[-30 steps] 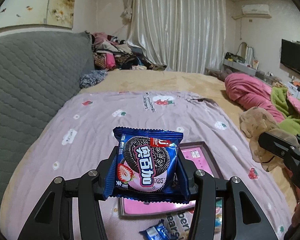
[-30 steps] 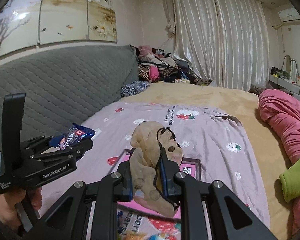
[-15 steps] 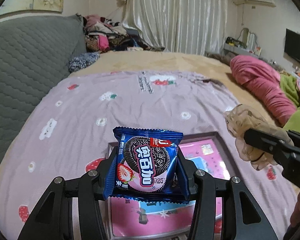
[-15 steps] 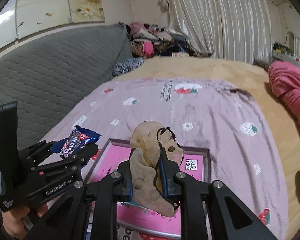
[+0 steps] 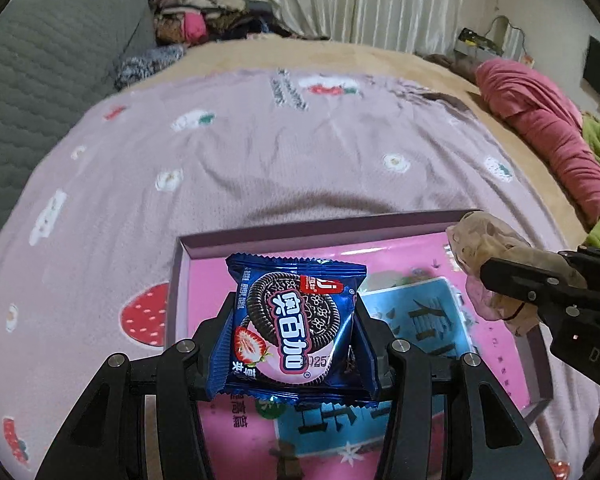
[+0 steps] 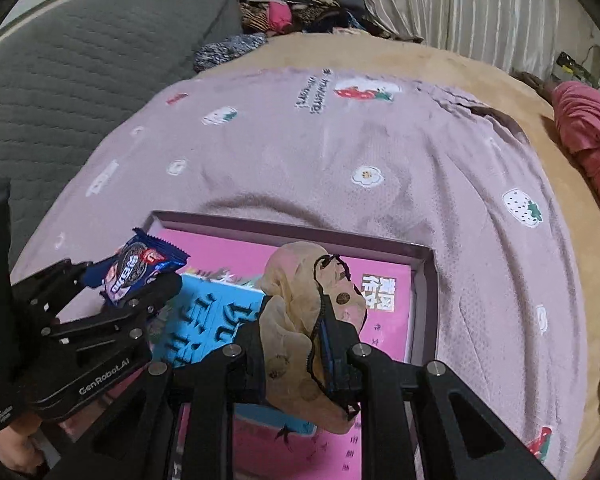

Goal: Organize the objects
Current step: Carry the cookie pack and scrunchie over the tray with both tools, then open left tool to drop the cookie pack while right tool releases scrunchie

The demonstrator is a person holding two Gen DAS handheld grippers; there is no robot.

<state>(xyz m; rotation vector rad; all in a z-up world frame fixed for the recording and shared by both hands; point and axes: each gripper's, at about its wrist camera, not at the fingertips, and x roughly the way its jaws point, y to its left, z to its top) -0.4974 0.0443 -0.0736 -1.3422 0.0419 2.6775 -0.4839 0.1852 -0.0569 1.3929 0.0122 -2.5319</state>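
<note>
Holding: both grippers hang over an open pink box [image 5: 204, 240] on the bed, each with something clamped.
Left gripper [image 5: 296, 344]: its fingers [image 5: 220, 336] are clenched on the two sides of a blue cookie packet [image 5: 296, 320], which stands upright between them, printed face toward the camera (a dark sandwich cookie and a strawberry are pictured on it).
Packet's place: above the near left part of the box, clear of its floor; the right wrist view shows it at the left [image 6: 140, 268].
Right gripper [image 6: 300, 344]: fingers [image 6: 340, 344] pinched tight on a crumpled beige cloth [image 6: 296, 312] with brown dots and a thin black cord; the cloth bulges up above the tips.
Cloth's place: over the right half of the box, near its far right corner in the left wrist view [image 5: 488, 248].
Box: shallow, purple rim, pink floor with a blue panel of large characters.
Bed: mauve blanket [image 5: 300, 152] with strawberries and flowers under the box, a tan cover beyond, a grey quilted headboard [image 5: 40, 72] at the left.
</note>
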